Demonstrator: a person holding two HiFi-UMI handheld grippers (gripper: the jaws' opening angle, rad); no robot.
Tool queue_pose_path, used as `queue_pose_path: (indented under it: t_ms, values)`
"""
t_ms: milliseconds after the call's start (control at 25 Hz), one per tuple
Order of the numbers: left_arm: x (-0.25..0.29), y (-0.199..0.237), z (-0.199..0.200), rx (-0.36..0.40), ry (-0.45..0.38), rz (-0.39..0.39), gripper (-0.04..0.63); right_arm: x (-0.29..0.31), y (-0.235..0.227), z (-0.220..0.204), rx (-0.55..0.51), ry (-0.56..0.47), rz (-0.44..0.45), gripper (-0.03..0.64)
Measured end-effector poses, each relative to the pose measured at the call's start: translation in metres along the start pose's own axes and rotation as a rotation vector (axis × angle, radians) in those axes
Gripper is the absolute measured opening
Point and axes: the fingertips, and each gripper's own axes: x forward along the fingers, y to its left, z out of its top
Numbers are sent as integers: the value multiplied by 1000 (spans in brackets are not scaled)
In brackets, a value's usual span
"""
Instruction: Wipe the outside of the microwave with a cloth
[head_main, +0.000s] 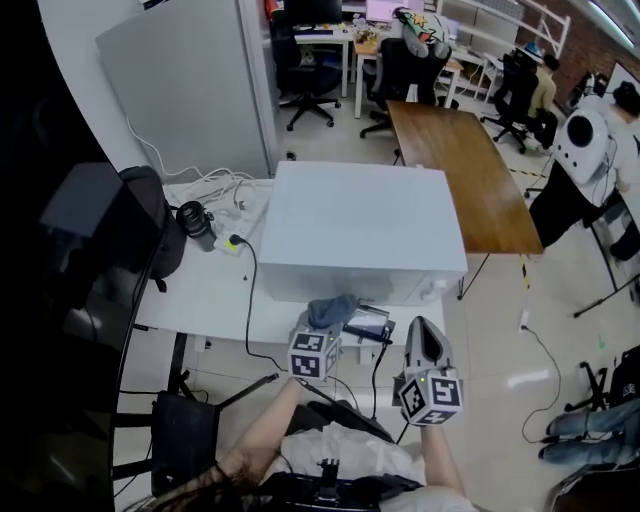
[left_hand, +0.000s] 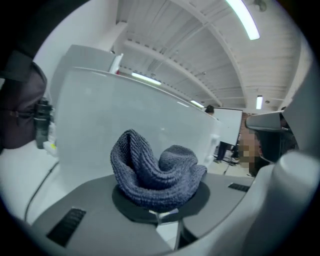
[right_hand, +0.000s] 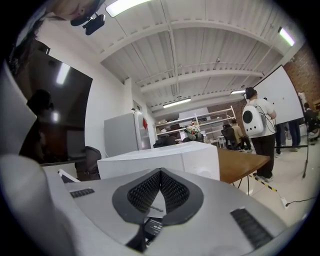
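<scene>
Your left gripper (left_hand: 159, 214) pinches a bunched, blue-grey knit cloth (left_hand: 155, 172) that rises in folds above its fingertips. Just beyond them stands the white microwave (head_main: 360, 230), its long axis running side to side and its front facing you. Your right gripper (right_hand: 160, 192) has its fingers pressed together, with nothing between them.

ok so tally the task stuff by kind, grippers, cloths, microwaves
grippers: 2 (left gripper, right gripper)
cloth: 1
microwave: 1
total: 4
</scene>
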Motion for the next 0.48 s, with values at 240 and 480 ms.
queue_pose_path:
  t_ms: [240, 480]
  values:
    - [64, -145, -16, 126, 108, -348, 55, -15, -37, -1, -2, -5, -93, 17]
    - [115, -181, -36, 171, 191, -384, 55, -29, -56, 2, -13, 0, -154, 17]
